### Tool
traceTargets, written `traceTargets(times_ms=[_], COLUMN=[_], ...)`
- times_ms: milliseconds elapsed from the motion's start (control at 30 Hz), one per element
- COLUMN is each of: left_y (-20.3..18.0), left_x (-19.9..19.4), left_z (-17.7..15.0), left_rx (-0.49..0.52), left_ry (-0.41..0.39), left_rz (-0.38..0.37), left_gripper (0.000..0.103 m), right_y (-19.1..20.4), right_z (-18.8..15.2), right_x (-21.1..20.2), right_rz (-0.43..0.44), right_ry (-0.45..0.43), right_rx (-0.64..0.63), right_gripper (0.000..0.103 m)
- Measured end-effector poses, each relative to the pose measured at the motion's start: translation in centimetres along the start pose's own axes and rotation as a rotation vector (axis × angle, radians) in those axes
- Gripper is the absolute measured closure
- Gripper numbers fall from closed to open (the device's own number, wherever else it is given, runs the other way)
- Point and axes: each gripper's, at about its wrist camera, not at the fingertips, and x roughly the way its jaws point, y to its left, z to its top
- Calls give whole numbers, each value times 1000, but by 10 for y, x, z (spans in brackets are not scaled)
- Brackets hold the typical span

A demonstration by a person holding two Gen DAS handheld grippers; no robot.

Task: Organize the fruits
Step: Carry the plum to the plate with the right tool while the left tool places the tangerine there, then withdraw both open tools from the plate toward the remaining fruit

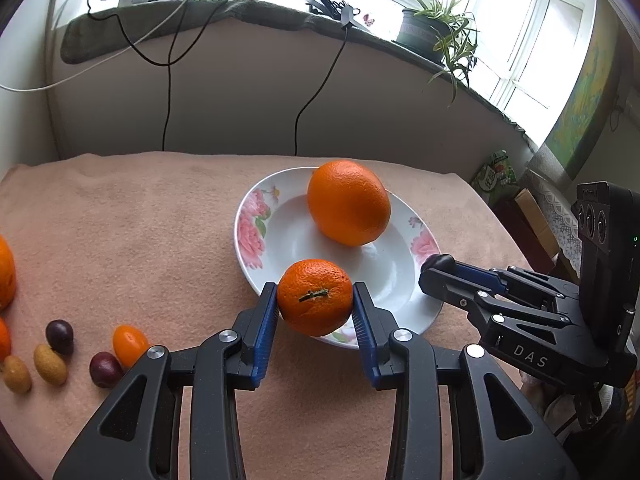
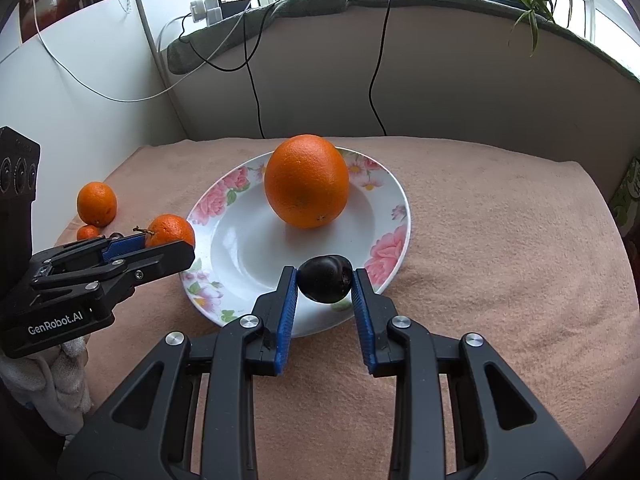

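We see a peach blanket (image 1: 140,220) hiding the desk below a window sill (image 1: 248,10). An orange (image 1: 5,270) is cut off at the frame edge. Over the plate (image 2: 236,240), left tongs (image 1: 315,300) clamp a mandarin (image 1: 315,297); right tongs (image 2: 325,285) clamp a dark plum (image 2: 325,284).

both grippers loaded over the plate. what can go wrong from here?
1. The left gripper and right gripper converge on one plate; they may collide.
2. The mandarin, released at the sloped rim, may roll off or into the big orange.
3. The dark plum is pinched only at the fingertips; it may slip.
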Motion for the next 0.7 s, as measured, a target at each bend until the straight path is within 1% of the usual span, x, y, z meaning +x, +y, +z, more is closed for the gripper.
traceTargets(times_ms=[233,267,300,367,433,467,500,533,567,600,633,667,700], left_y=[0,0,0,-1,-2,-2,-2,-2,-2,-2,-2,-2,-3], left_x=[1,1,0,-3,-4,-5,-6,-7,-8,-8,-9,-10,-11], left_z=[1,1,2,2,3,4,4,4,4,5,5,5,5], left_rx=[7,8,8,13,18,20,21,22,23,24,23,24,29], left_ry=[2,-1,-6,-15,-22,-25,-29,-31,-33,-36,-41,-48,-53], left_rz=[16,17,20,20,29,33,33,34,37,43,51,59,67], left_gripper=[67,62,52,51,49,44,43,43,40,32,29,25,24], right_y=[1,1,1,1,2,2,3,3,3,4,4,4,5], right_z=[2,2,3,3,3,3,3,3,4,4,4,4,4], right_x=[2,1,1,1,-1,-3,-5,-6,-8,-9,-10,-11,-12], right_rz=[-11,-12,-14,-16,-20,-26,-29,-31,-31,-30,-29,-31,-35], right_ry=[-1,-1,-2,-2,-11,-21,-30,-35,-38,-40,-43,-48,-54], right_rx=[-9,-11,-12,-17,-19,-21,-24,-27,-29,-31,-33,-35,-38], right_gripper=[74,74,74,72,57,43,38,38,37,36,34,30,24])
